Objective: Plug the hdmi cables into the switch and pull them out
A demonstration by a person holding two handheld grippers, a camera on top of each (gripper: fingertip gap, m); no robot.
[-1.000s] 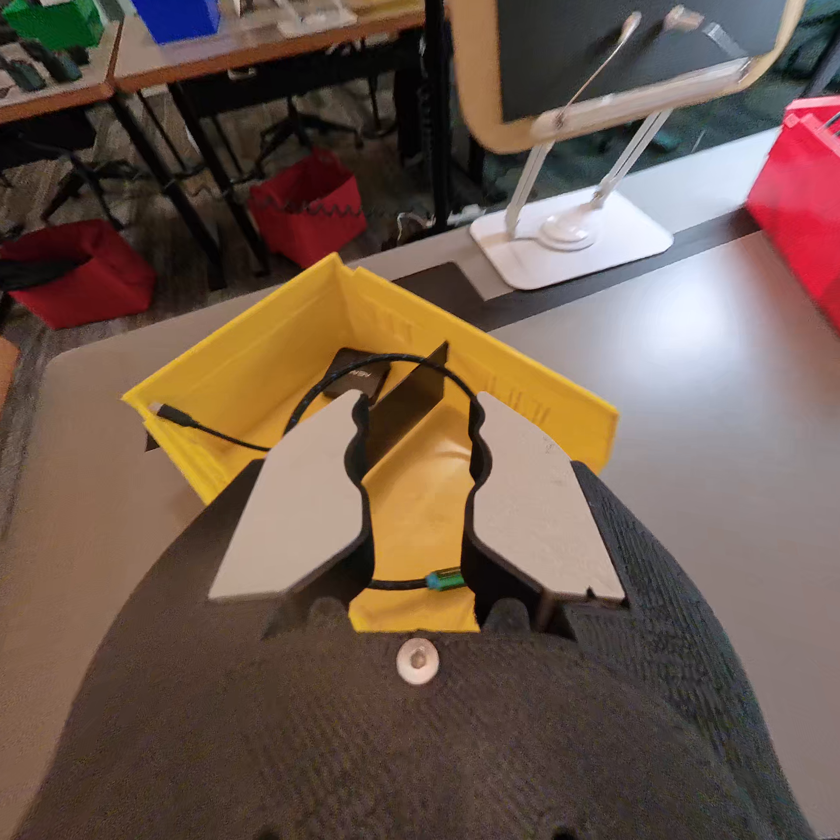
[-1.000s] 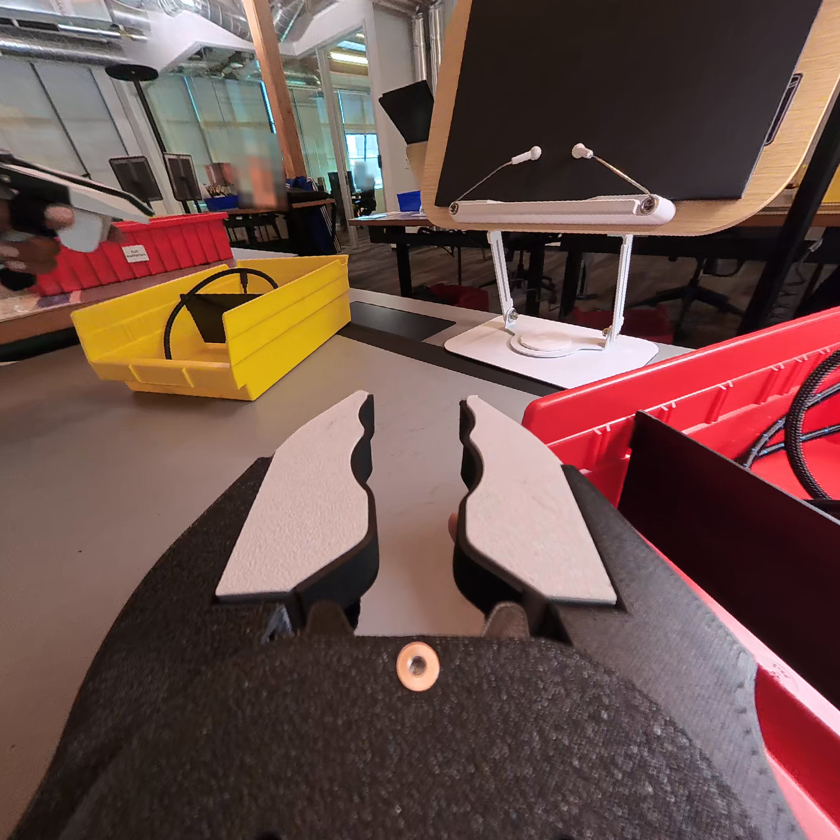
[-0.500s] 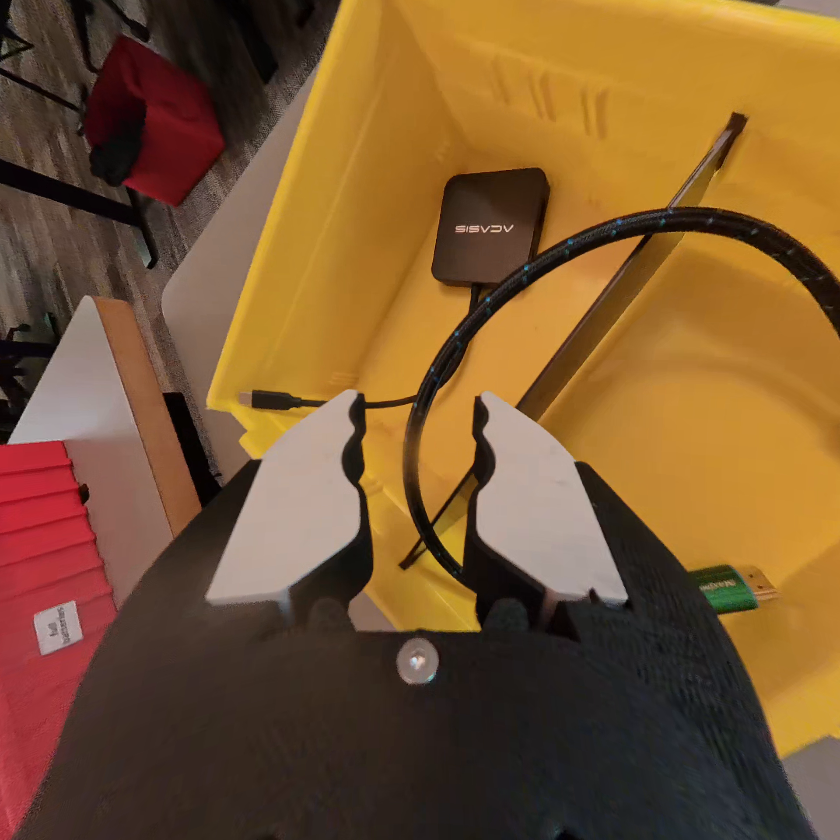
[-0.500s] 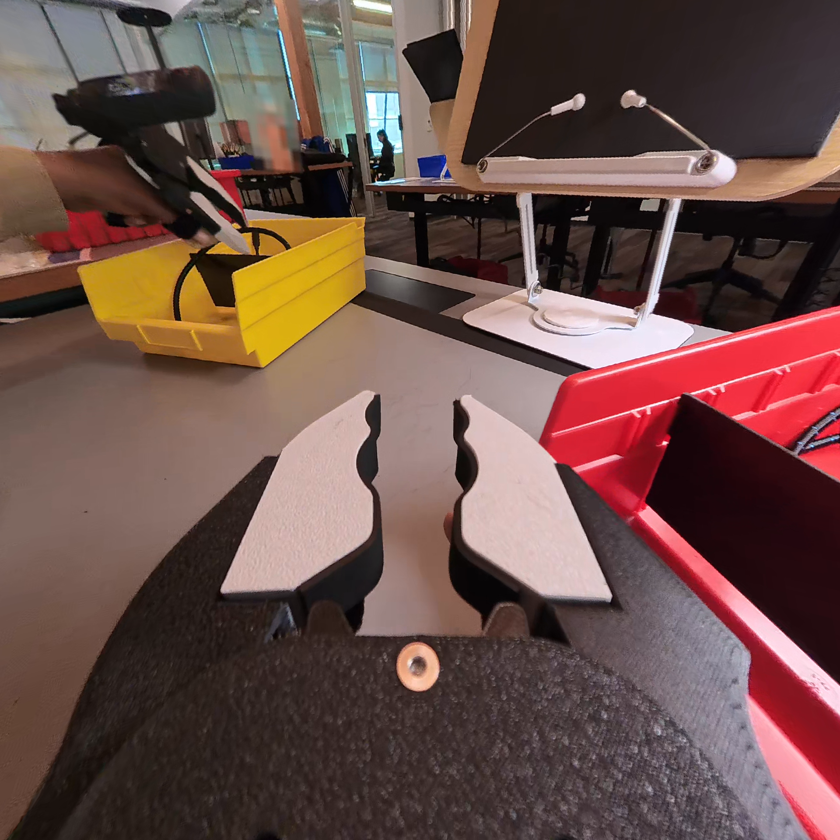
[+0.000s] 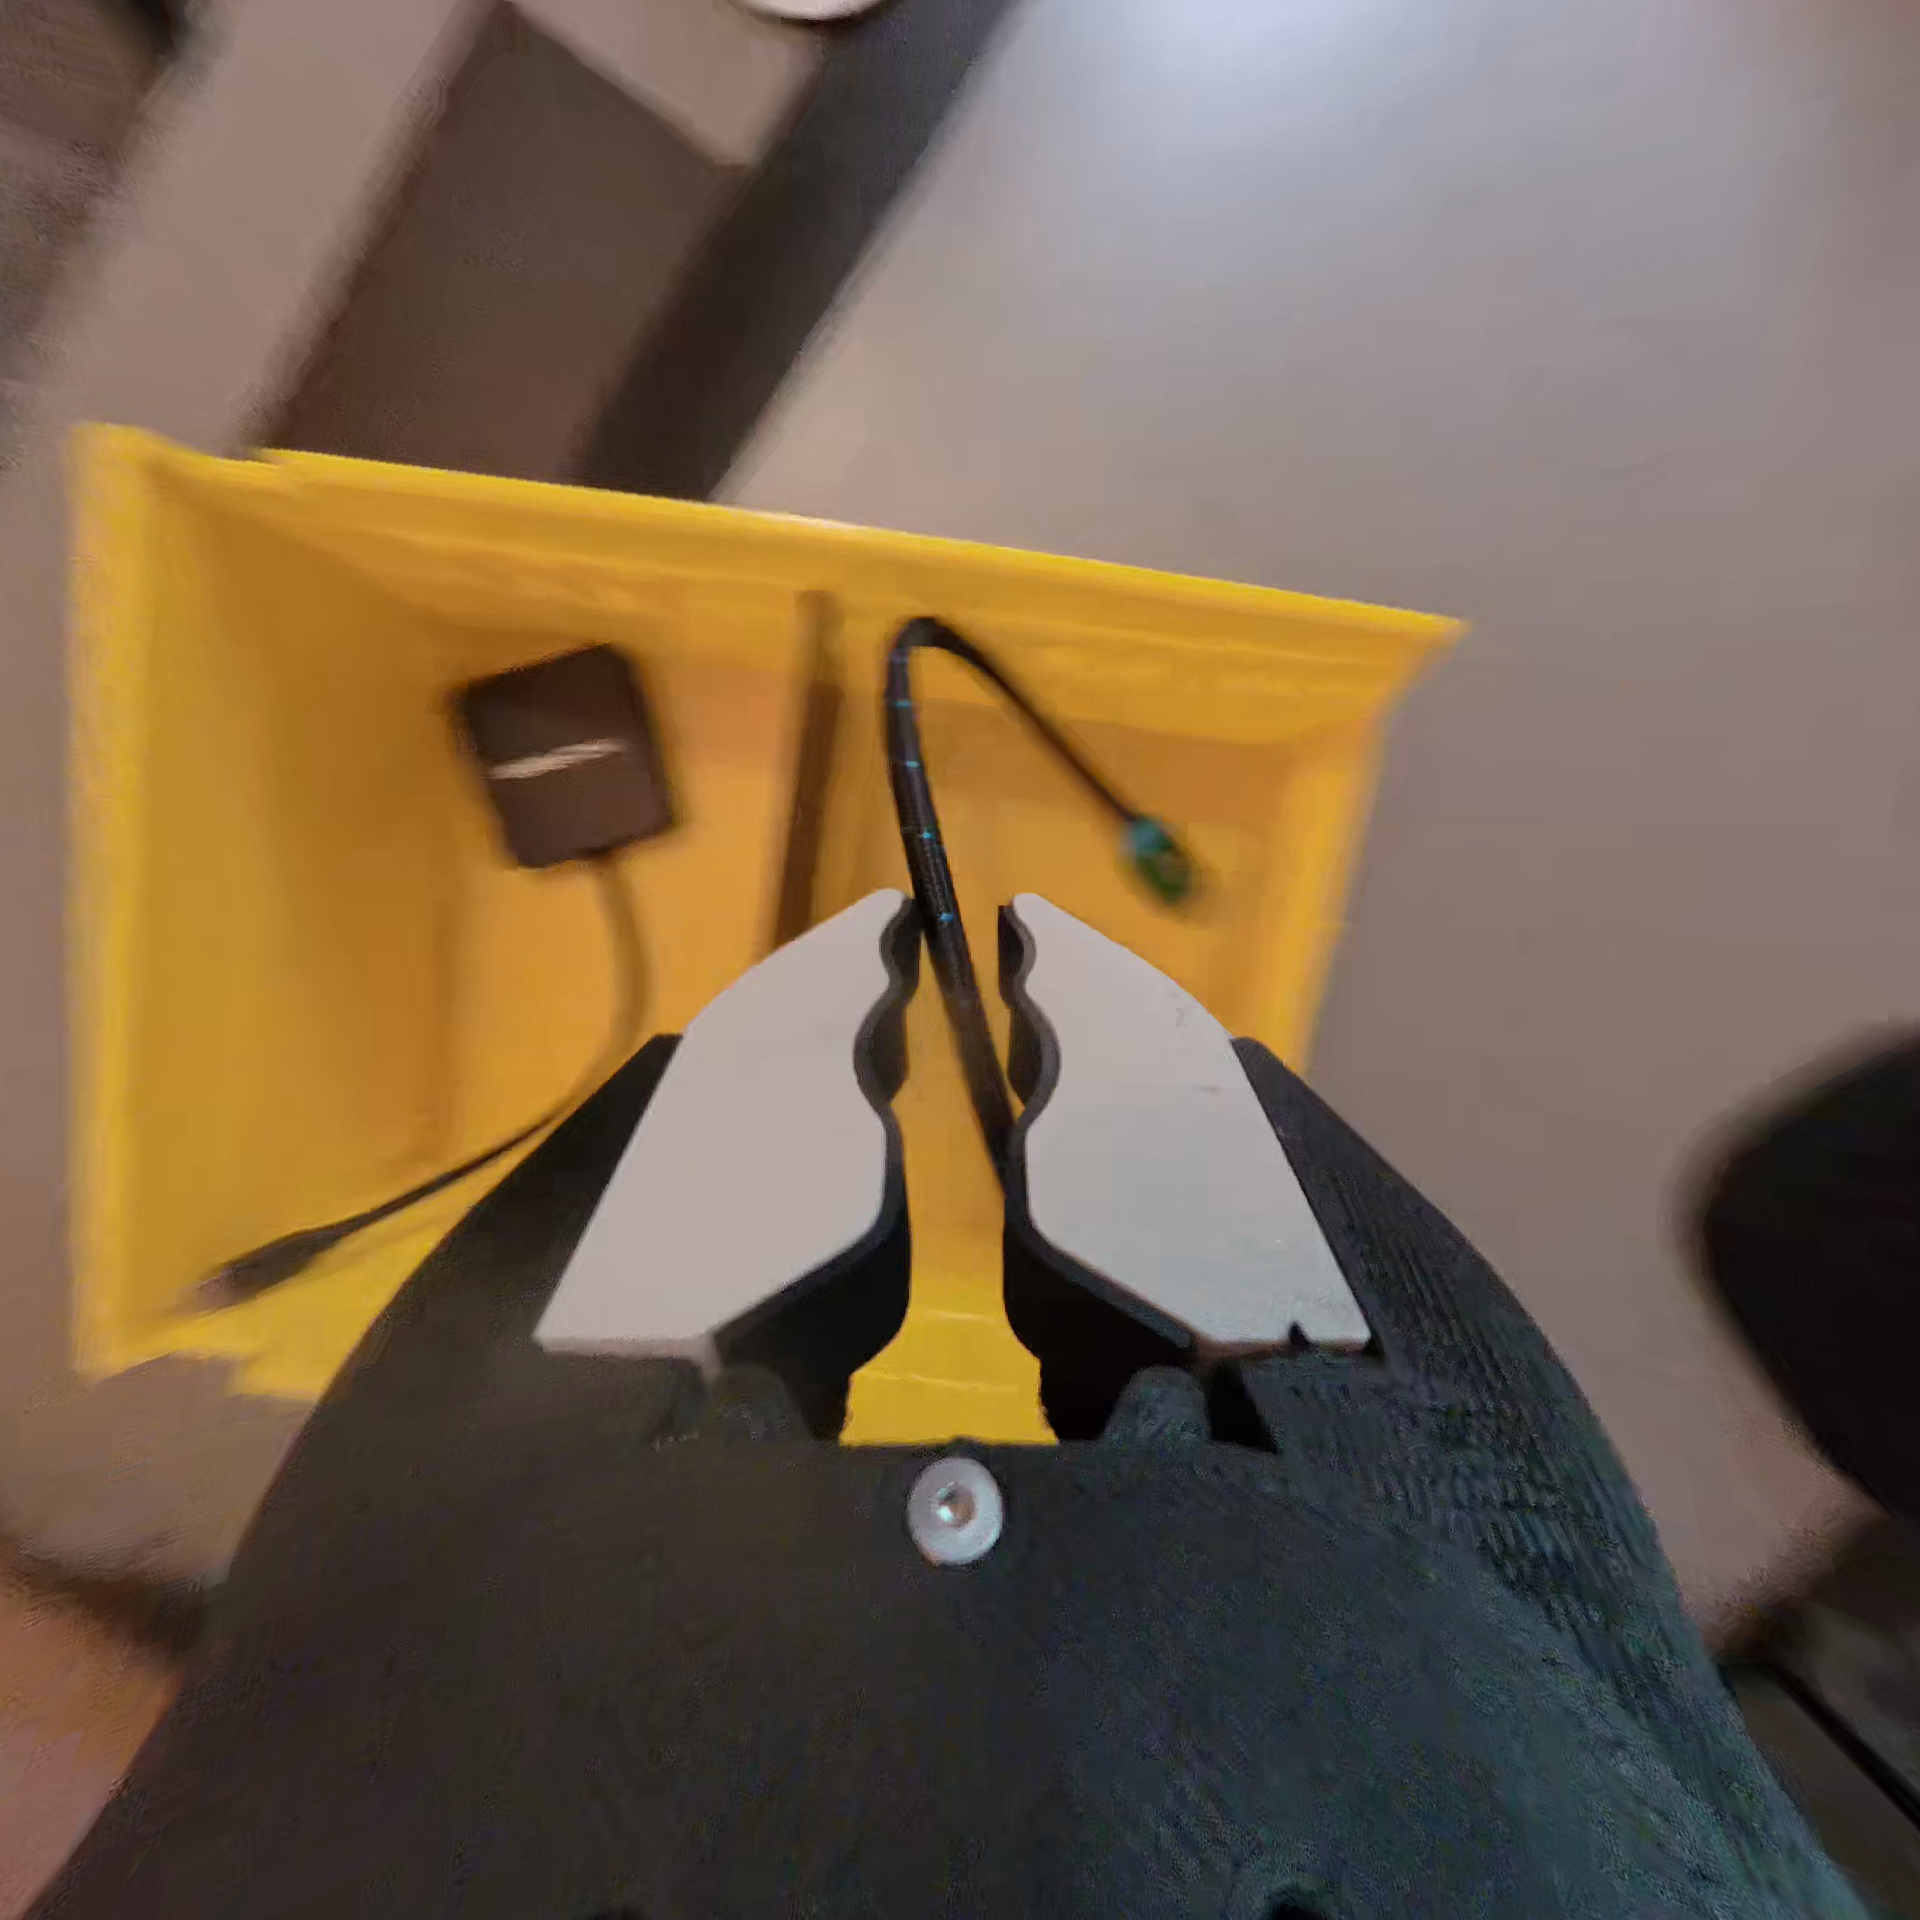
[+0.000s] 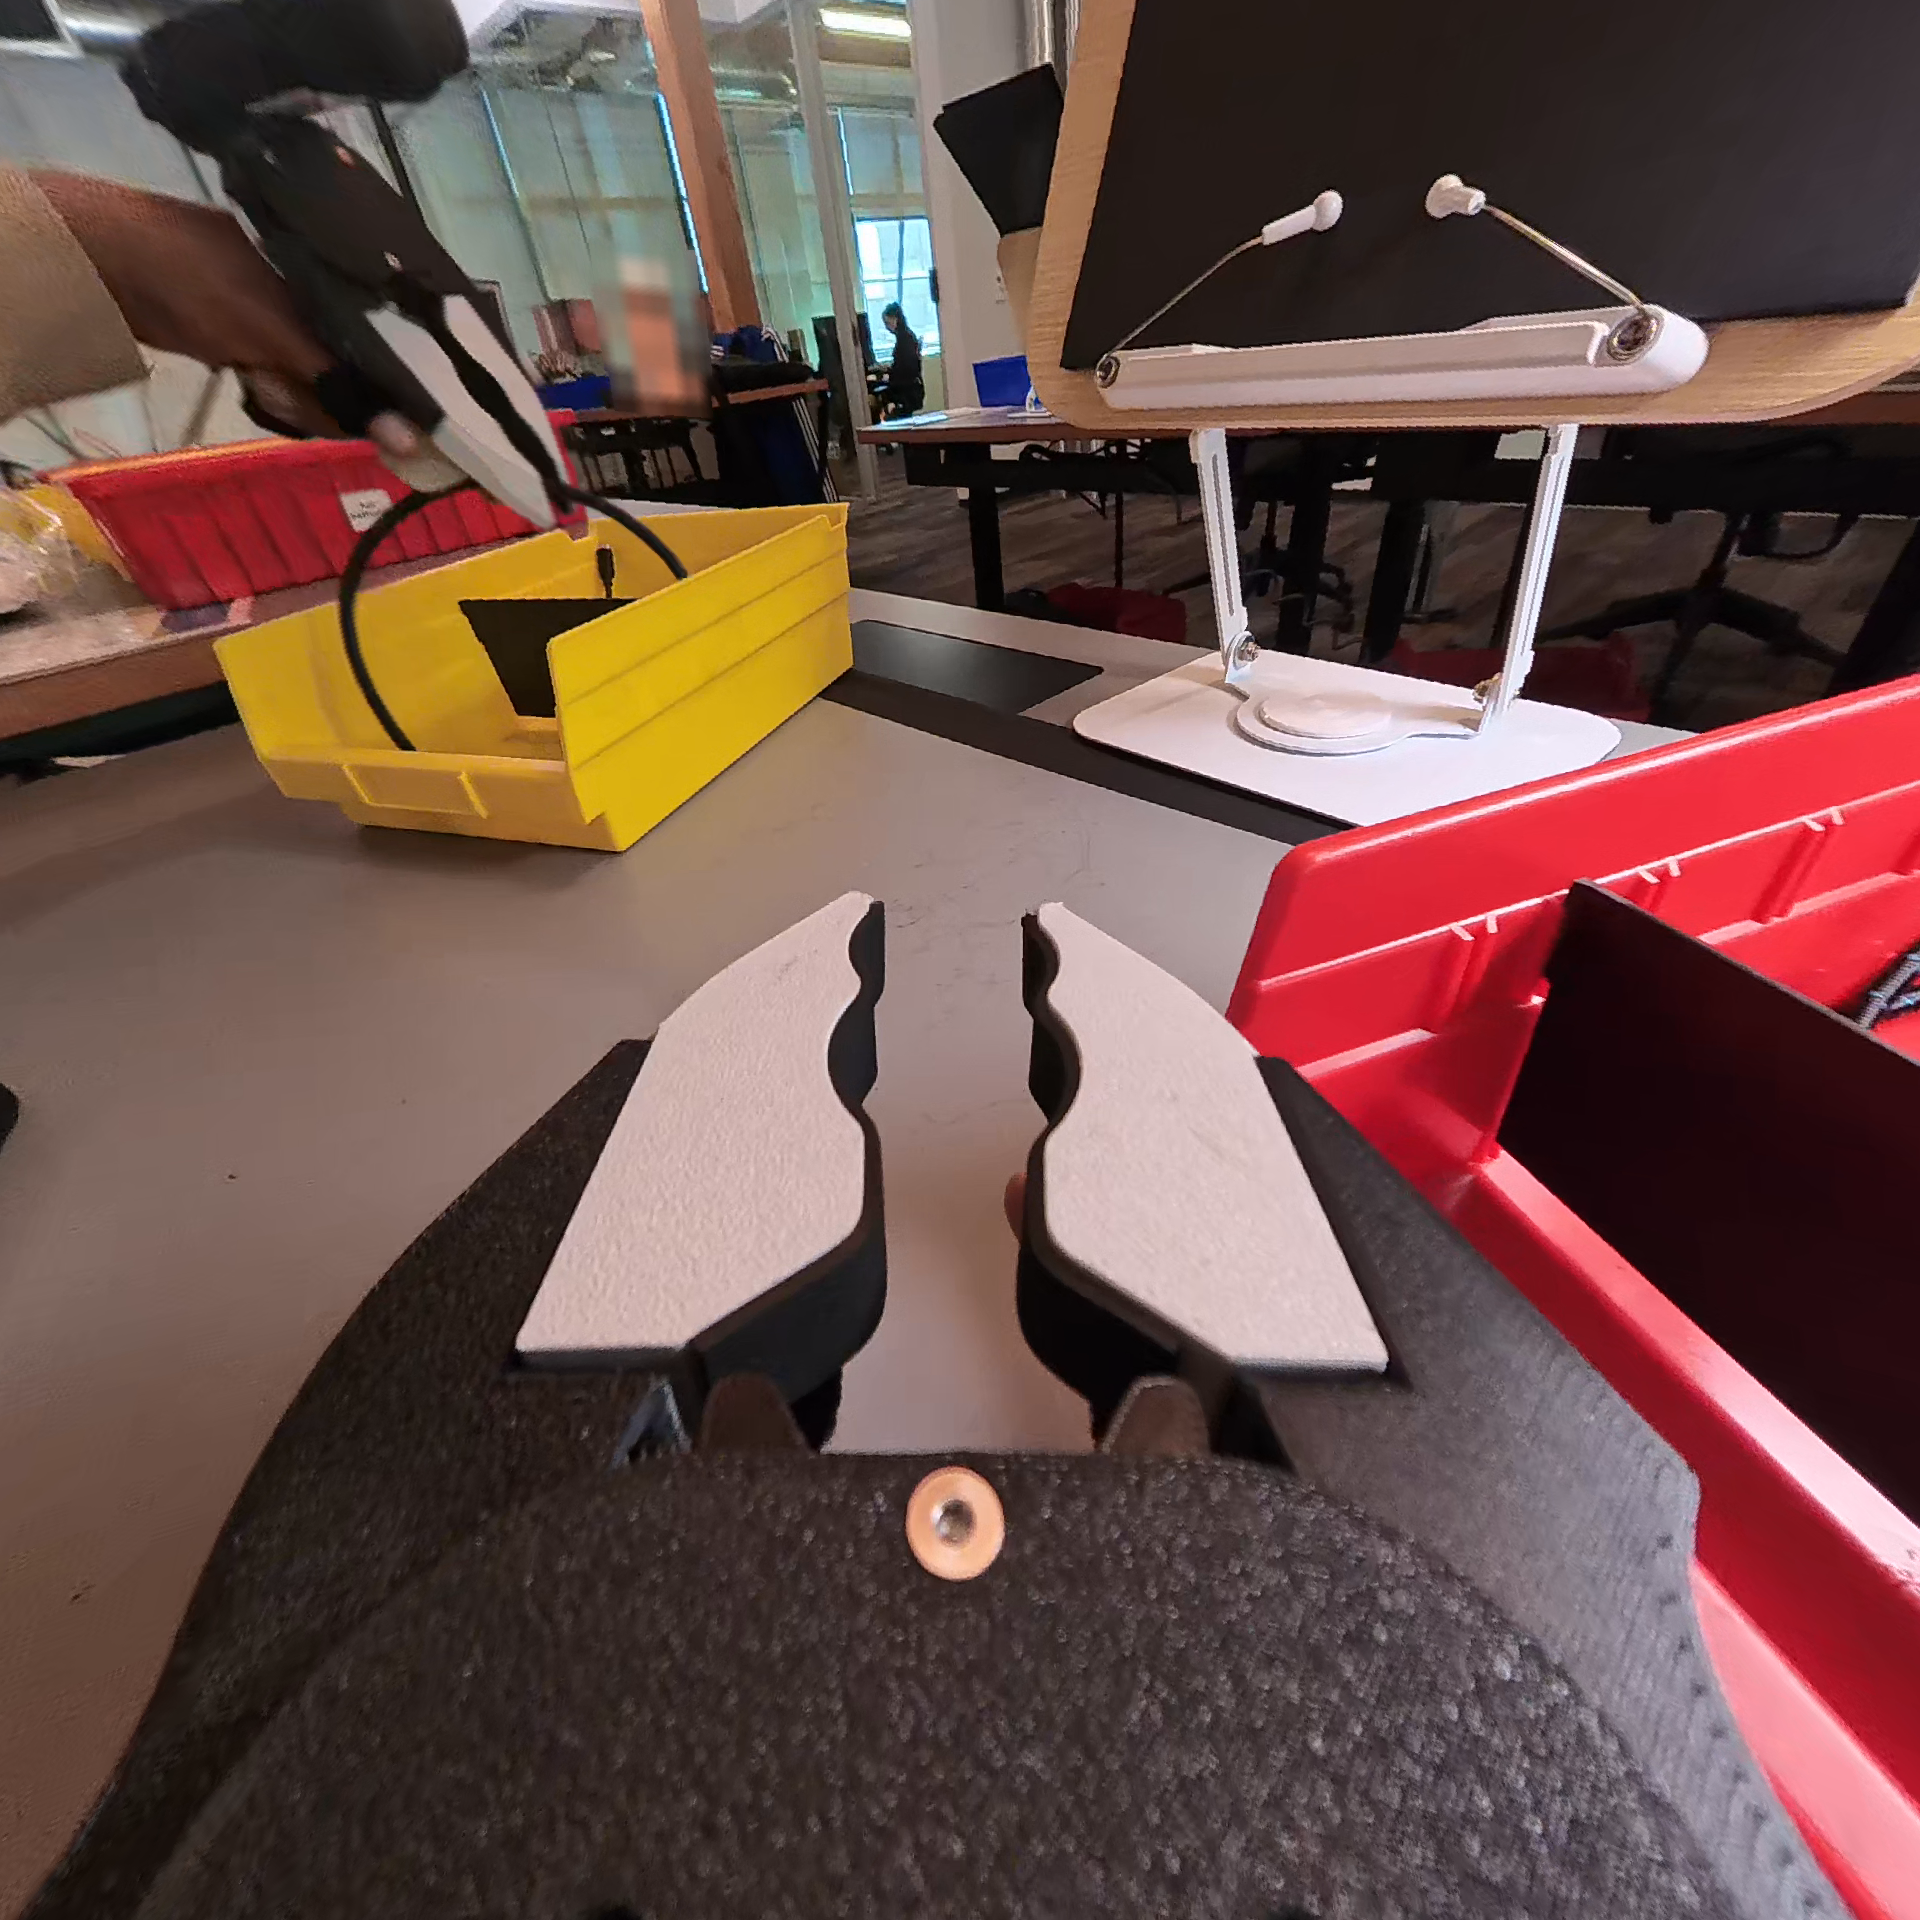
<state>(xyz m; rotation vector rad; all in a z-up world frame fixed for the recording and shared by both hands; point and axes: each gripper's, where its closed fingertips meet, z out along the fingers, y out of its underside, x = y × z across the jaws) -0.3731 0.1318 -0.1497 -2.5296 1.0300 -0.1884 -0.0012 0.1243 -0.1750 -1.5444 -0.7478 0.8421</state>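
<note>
A yellow bin (image 5: 727,540) holds a black square switch (image 5: 566,753) in its left compartment, with a thin lead (image 5: 623,966) running from it. A black braided HDMI cable (image 5: 925,831) runs up between the fingers of my left gripper (image 5: 956,914), which is shut on it. The cable's green plug (image 5: 1153,857) hangs over the right compartment. In the right wrist view my left gripper (image 6: 520,478) holds the cable (image 6: 358,623) in a loop above the yellow bin (image 6: 707,665). My right gripper (image 6: 954,925) is open and empty, low over the grey table.
A red bin (image 6: 1455,935) with a black divider (image 6: 1714,1143) sits close on the right of my right gripper. A white stand (image 6: 1340,727) carrying a dark board stands at the back. Another red bin (image 6: 239,520) lies behind the yellow one.
My left gripper has narrowed onto the braided cable and risen above the bin, lifting the cable into a loop. The left view has swung round. My right gripper has barely moved.
</note>
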